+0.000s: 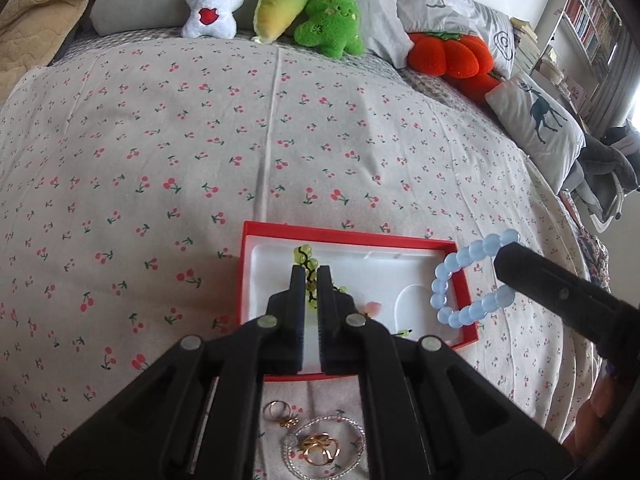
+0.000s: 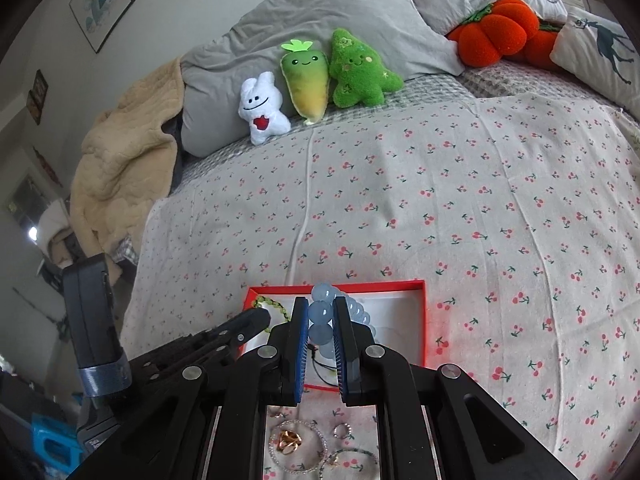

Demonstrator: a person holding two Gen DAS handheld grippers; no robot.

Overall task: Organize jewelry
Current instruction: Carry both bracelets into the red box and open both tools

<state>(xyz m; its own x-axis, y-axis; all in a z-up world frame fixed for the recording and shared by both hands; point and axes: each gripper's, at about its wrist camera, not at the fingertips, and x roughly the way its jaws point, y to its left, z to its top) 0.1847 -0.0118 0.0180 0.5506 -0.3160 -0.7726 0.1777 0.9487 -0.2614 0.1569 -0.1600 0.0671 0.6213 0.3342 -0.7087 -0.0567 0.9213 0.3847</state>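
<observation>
Both my grippers tilt down over the red box (image 1: 256, 240), left gripper (image 1: 311, 272) jaws clamping the green bead strand (image 1: 306, 254), right gripper (image 2: 321, 308) jaws pinching the blue bead bracelet (image 2: 322, 312).

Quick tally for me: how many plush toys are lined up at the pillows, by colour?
White: 1, the bunny plush
Yellow-green: 1, the carrot plush
Green: 1, the tree plush
Orange-red: 1, the pumpkin plush, with a second orange shape behind it that I cannot tell apart as its own toy
Total: 4
</observation>
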